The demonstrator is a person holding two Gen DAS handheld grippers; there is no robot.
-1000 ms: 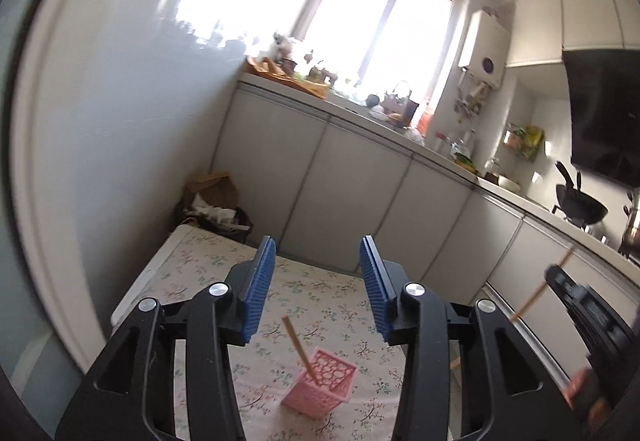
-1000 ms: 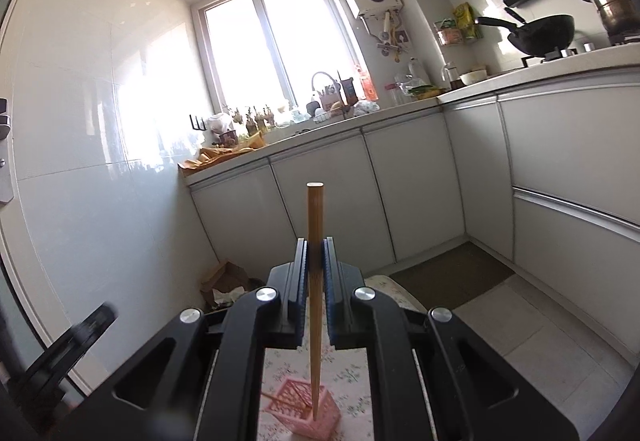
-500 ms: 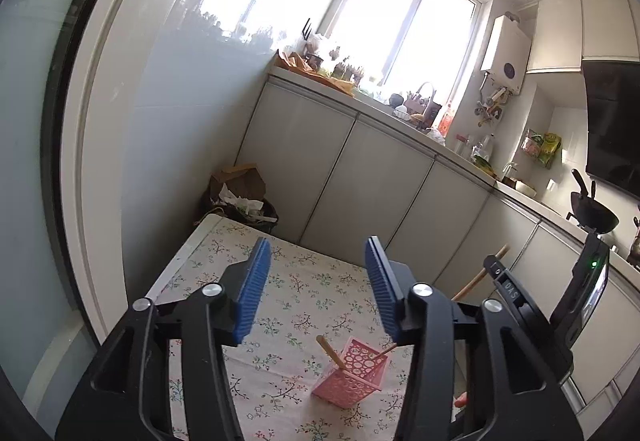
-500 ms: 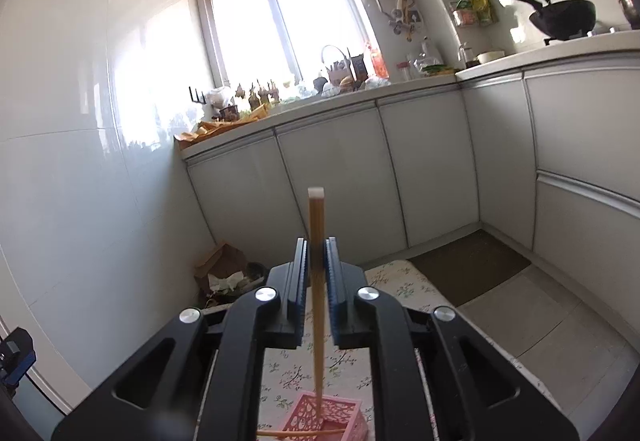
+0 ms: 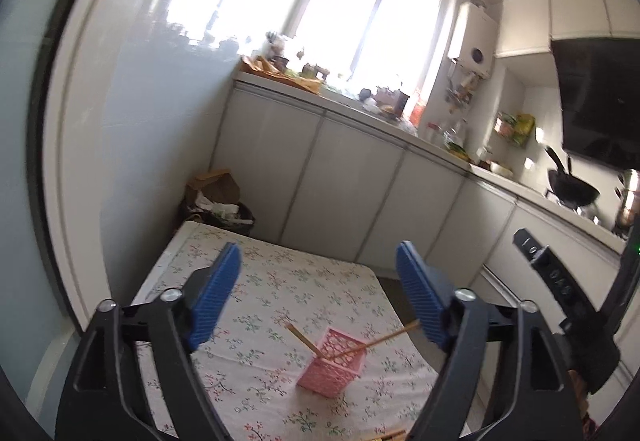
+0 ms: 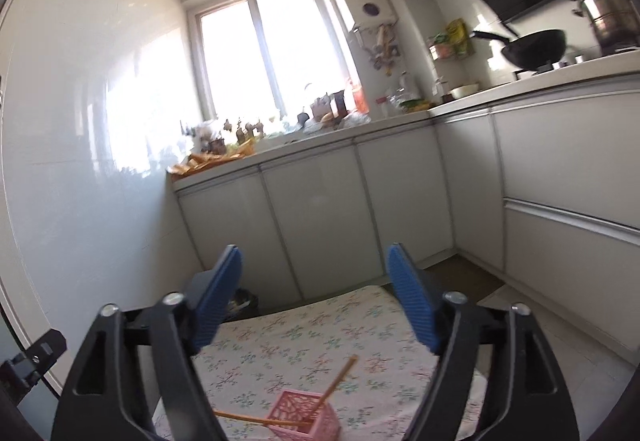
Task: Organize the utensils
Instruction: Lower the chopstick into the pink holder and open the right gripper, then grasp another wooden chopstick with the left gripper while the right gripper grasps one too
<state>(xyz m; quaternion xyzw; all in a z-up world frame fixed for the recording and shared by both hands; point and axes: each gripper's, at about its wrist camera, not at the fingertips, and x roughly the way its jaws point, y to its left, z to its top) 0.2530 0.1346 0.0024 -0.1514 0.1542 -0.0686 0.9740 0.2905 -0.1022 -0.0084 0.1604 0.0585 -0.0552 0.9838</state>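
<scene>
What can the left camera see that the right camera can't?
Only the left wrist view shows the bin of rubbish by the wall in full, more wooden sticks at the table's near edge, and the other gripper's black body at far right. Only the right wrist view shows the tall metal pot by the stove and the floor mat. Both show the pink basket holding two chopsticks, the flowery tablecloth, the window, the black wok, and open blue fingers.

A home kitchen: white base cabinets (image 6: pixel 312 225) under a cluttered counter (image 6: pixel 304 141), wok (image 6: pixel 536 49) on the stove.
</scene>
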